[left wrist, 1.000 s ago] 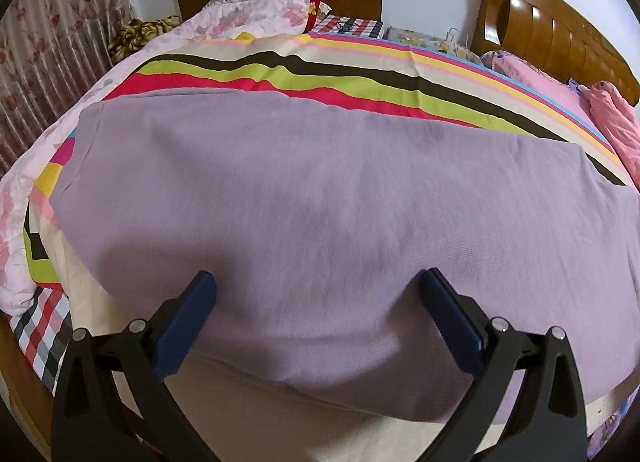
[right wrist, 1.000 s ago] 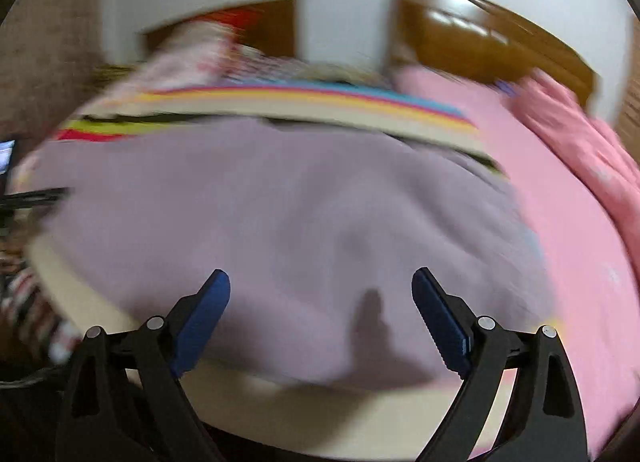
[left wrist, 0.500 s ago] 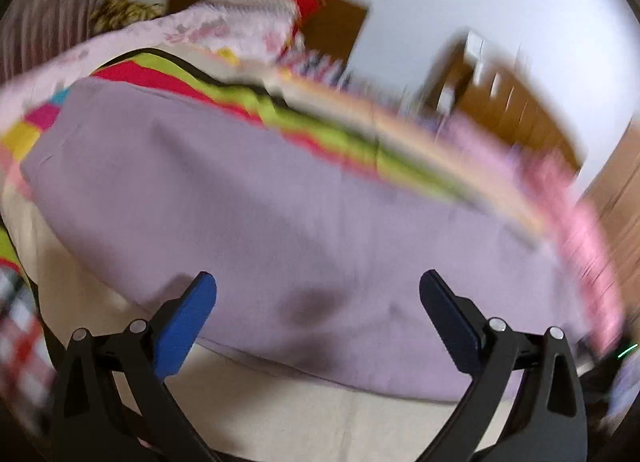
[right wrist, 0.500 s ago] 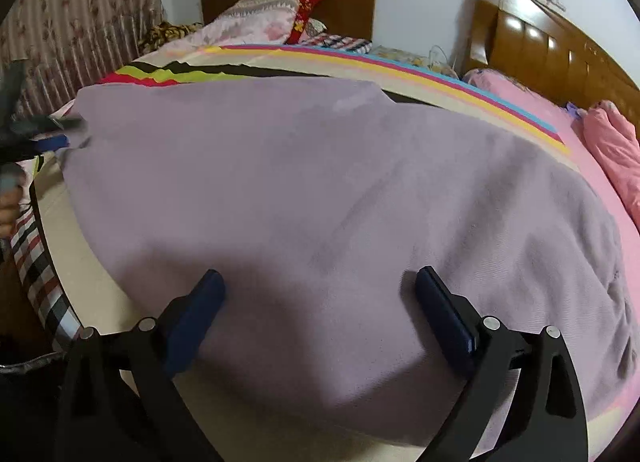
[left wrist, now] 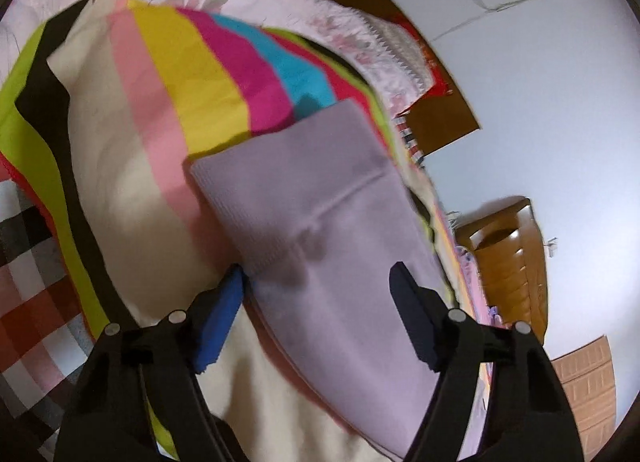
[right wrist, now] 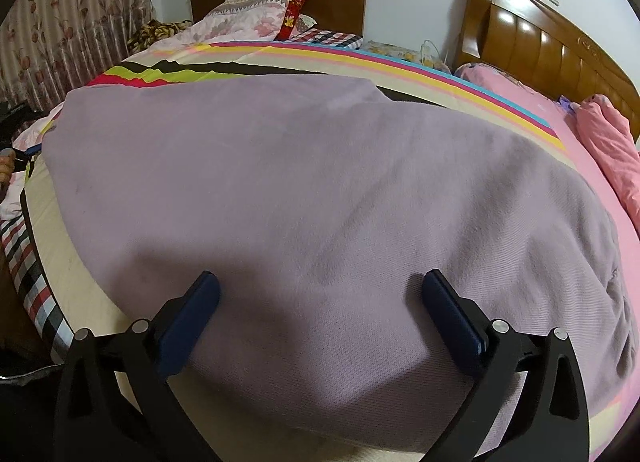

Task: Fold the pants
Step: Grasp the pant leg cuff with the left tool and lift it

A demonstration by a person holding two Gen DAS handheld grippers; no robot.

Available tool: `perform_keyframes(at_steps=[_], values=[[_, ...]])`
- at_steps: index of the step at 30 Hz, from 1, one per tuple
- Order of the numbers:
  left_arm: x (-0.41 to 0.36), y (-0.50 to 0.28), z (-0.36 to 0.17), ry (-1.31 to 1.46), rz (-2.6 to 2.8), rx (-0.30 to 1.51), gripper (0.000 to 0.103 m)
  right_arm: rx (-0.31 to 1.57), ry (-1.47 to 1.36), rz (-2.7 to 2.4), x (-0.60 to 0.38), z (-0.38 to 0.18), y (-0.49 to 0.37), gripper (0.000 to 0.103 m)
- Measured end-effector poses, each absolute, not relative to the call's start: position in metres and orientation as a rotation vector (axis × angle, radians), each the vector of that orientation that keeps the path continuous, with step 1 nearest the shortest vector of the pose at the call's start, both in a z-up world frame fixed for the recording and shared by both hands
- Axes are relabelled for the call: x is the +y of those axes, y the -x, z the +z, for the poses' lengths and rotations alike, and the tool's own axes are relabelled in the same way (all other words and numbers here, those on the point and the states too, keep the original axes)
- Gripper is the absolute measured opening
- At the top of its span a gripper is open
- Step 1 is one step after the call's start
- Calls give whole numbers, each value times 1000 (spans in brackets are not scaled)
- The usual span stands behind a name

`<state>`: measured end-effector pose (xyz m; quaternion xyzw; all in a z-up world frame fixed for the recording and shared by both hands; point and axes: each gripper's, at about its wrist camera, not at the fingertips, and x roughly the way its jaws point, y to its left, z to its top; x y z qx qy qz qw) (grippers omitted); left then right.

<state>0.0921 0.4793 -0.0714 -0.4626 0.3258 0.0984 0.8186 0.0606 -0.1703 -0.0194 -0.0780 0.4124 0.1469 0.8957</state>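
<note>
Lilac pants (right wrist: 300, 181) lie spread flat across the striped bedsheet (right wrist: 360, 57). My right gripper (right wrist: 320, 302) hovers low over their near edge. Its jaws are opening, with cloth under and between the fingers but not pinched. In the left wrist view the picture is rolled and shows one narrow end of the pants (left wrist: 320, 189) on the coloured stripes (left wrist: 180, 73). My left gripper (left wrist: 316, 302) straddles that end's side edge, one pad at the cloth's border and the other over the cloth. Its jaws are closing and the pads still stand apart from the fabric.
A pink quilt (right wrist: 612, 141) lies bunched at the right below a wooden headboard (right wrist: 540, 41). Pillows (right wrist: 260, 5) pile at the far end. A flowered curtain (right wrist: 60, 21) hangs on the left. Checked cloth (right wrist: 28, 262) covers the bed's left side, where a hand (right wrist: 5, 165) shows.
My left gripper swept to the pants' left end, rolled sideways and narrowed its jaws around the cloth's edge. My right gripper sank a little closer to the near edge.
</note>
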Motion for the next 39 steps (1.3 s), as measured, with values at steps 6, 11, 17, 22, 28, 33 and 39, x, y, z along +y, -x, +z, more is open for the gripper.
perform_keyframes(at_steps=[6,11,17,22,28,33,39], values=[[475,-82,-79,1013,248,671,70,855,161,302,-170,-20,-60,98],[468,-91,-78,959,201,687,62,856,160,302,-170,-20,-61,98],[488,-96,-80,1038,197,607,26,872,178,283,-170,-17,-61,98],[492,-95,-96,1133,155,545,39,748,213,379,-134,28,-58,97],[478,-108,-86,1039,234,576,26,697,320,776,-7,53,-87,95],[473,-100,-70,987,266,587,15,785,401,903,79,32,-126,81],[444,-85,-4,873,286,494,14,901,418,861,91,-8,-149,92]])
